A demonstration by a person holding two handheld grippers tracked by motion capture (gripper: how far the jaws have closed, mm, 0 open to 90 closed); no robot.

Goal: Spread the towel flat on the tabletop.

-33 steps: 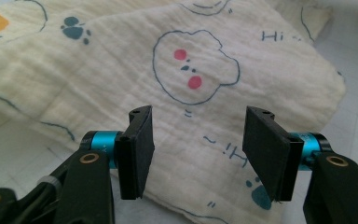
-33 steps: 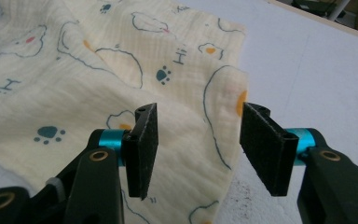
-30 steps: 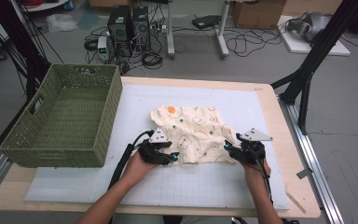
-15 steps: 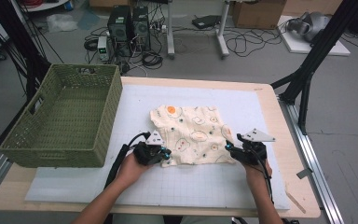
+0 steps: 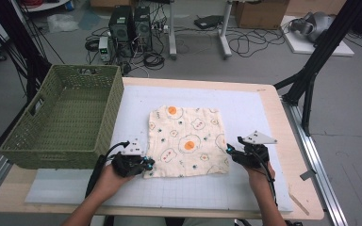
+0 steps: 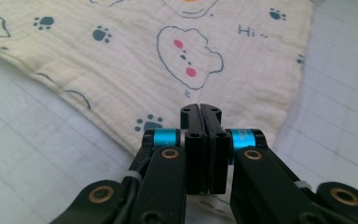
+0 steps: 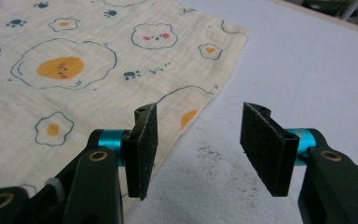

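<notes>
left gripper (image 5: pixel 143 165): I'm seeing jaws pressed together at cloth's 7 o'clock corner; pinching fabric? can't tell.
right gripper (image 5: pixel 231 153): jaws gaping wide, holding nothing, at 4 o'clock edge.
cloth (image 5: pixel 186 141): lying flat mid-table.
basket (image 5: pixel 61 150): sitting at 10 o'clock.
risk: one-sided pull is likely bunching the cloth.

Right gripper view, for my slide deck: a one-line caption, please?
Open right claw poised at the edge of an egg-print cloth on the white mat.

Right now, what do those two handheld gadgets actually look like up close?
Both are black metal clamps. Each has two flat black jaws on bright blue collars, with brass-coloured rivets on the linkage arms. The left gripper trails a black cable and carries a pale plate; the right gripper wears a grey three-cornered plate. The forearms show no sleeves.
</notes>
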